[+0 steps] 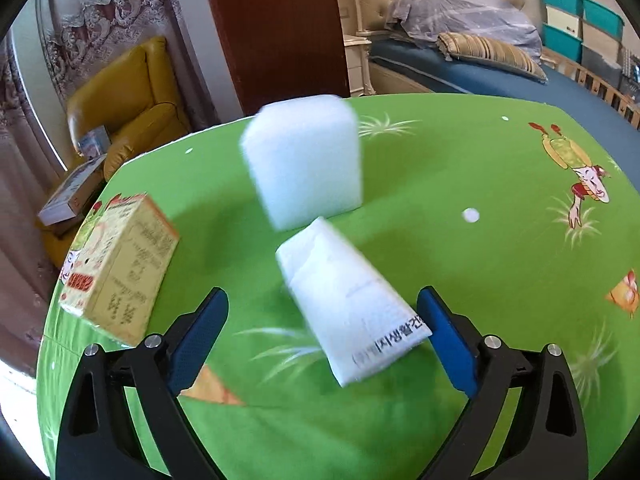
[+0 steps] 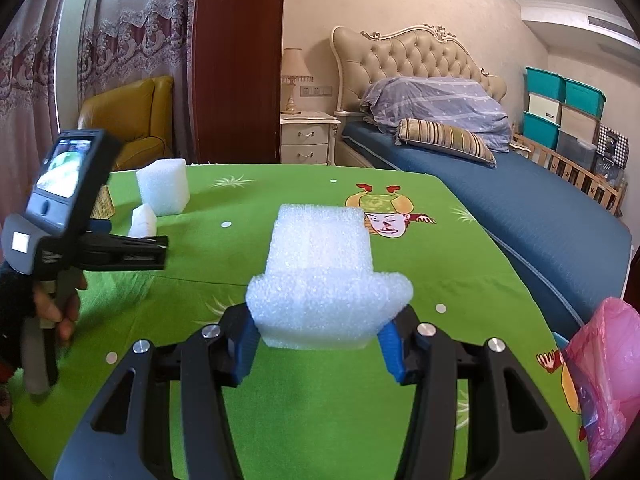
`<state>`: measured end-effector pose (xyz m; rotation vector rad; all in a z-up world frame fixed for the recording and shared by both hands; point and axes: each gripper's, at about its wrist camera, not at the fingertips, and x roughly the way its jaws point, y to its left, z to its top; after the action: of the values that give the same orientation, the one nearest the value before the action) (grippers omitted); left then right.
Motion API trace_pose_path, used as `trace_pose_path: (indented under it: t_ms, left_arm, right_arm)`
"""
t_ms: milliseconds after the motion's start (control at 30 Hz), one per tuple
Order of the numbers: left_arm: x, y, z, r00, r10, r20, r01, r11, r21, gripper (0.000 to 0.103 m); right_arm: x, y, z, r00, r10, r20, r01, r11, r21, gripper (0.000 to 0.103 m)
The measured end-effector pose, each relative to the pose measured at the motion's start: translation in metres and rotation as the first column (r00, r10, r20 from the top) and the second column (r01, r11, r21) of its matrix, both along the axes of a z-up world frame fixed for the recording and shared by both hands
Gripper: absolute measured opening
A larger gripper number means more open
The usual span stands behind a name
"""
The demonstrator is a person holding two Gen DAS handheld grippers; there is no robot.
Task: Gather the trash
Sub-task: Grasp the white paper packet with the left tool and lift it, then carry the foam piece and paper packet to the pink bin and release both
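Note:
My right gripper (image 2: 318, 338) is shut on a white T-shaped foam piece (image 2: 324, 276) and holds it above the green tablecloth (image 2: 460, 264). My left gripper (image 1: 322, 334) is open, its blue fingers either side of a white printed box (image 1: 348, 308) lying on the table; the right finger is near or touching its end. A white foam block (image 1: 306, 160) stands just beyond it, also in the right wrist view (image 2: 163, 186). A yellow carton (image 1: 120, 260) lies to the left. A pink trash bag (image 2: 608, 376) hangs at the table's right edge.
The left gripper's handle and screen (image 2: 66, 196) show at the left of the right wrist view. A bed (image 2: 500, 184) runs along the table's right side. A yellow armchair (image 1: 128, 100) and a nightstand (image 2: 308, 136) stand behind the table.

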<state>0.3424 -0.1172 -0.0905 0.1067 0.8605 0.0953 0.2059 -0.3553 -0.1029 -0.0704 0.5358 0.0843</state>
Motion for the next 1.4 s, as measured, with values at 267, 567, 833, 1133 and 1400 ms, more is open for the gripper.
trace_pose_path:
  t_ms: [267, 567, 833, 1133, 1400]
  left_arm:
    - [0.006, 0.004, 0.001, 0.996, -0.085, -0.001, 0.085, 0.996, -0.034, 0.058]
    - [-0.048, 0.007, 0.019, 0.977, -0.153, 0.151, 0.164, 0.984, -0.064, 0.054]
    - [-0.106, 0.008, 0.024, 0.951, -0.231, 0.205, 0.251, 0.965, -0.076, 0.054]
    - [-0.158, -0.007, 0.026, 0.916, -0.315, 0.249, 0.338, 0.940, -0.053, 0.054]
    - [-0.189, -0.033, 0.030, 0.870, -0.378, 0.317, 0.399, 0.917, -0.002, 0.054]
  right_arm:
    - [0.002, 0.002, -0.002, 1.000, -0.002, -0.017, 0.002, 1.000, -0.020, 0.050]
    - [-0.001, 0.010, 0.000, 1.000, 0.019, -0.014, -0.020, 0.998, -0.051, 0.049]
    - [-0.031, 0.015, 0.003, 0.999, 0.052, -0.011, -0.052, 0.999, 0.002, 0.049]
    - [-0.075, 0.016, -0.007, 0.996, 0.081, -0.026, -0.081, 0.997, 0.000, 0.049]
    - [-0.105, 0.002, -0.010, 0.999, 0.054, -0.008, -0.054, 0.999, -0.005, 0.050]
